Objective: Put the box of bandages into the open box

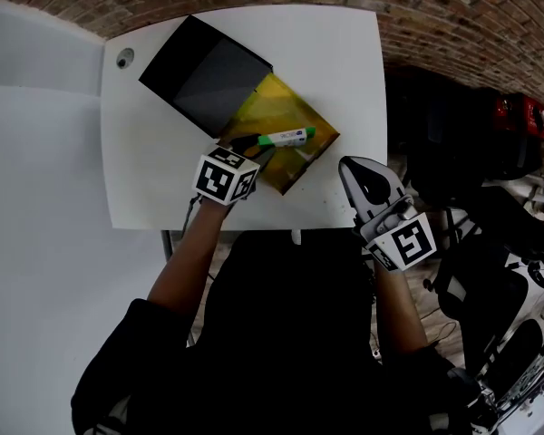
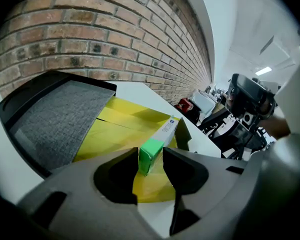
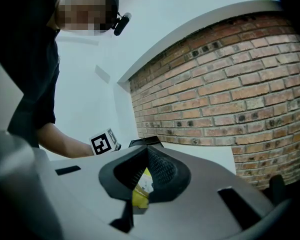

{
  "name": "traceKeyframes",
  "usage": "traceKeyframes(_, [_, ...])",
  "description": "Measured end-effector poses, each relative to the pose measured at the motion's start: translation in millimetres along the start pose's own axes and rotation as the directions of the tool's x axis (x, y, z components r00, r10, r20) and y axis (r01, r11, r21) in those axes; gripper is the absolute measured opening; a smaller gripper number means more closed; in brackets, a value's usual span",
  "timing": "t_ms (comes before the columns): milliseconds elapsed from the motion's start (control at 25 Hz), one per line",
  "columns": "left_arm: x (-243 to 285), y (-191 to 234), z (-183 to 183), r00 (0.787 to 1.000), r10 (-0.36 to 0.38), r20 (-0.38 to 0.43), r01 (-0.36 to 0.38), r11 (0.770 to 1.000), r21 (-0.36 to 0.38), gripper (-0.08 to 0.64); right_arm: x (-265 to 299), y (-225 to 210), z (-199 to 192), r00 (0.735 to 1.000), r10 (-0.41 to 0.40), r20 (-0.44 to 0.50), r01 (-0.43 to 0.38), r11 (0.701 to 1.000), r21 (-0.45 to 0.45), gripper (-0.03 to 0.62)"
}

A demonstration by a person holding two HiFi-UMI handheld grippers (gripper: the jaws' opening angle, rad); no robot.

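The bandage box (image 1: 286, 138), white with green ends, lies across the yellow inside of the open box (image 1: 295, 107) on the white table (image 1: 145, 170). My left gripper (image 1: 257, 149) is at the box's near left end. In the left gripper view the green end (image 2: 150, 154) stands between the spread fingers of the left gripper (image 2: 151, 159), with a thin gap on the right side, so it is open. My right gripper (image 1: 352, 166) hovers off the table's right front corner with its fingertips together and nothing in them. Through it a bit of yellow box (image 3: 140, 196) shows.
The box's black lid (image 1: 204, 71) lies folded back towards the far left, its grey lining (image 2: 55, 119) facing up. A brick wall (image 1: 435, 16) runs behind the table. A round grommet (image 1: 124, 58) sits at the far left corner. Dark equipment and a red object (image 1: 521, 116) stand on the floor at right.
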State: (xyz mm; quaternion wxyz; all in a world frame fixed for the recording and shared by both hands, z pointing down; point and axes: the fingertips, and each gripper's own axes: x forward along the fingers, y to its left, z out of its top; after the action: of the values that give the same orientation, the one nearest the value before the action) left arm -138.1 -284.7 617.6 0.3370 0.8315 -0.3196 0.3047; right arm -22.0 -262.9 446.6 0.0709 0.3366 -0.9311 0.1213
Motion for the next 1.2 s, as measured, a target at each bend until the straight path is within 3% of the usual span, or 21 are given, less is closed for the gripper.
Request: traceKeyframes(1200, [1.6, 23.2, 9.8, 0.994, 0.107, 0.019, -0.109, 0.990, 0.089, 0.173, 8.7, -4.6, -5.4, 1.000, 0.006, -0.012, -0.006, 1.000, 0.013, 0.006])
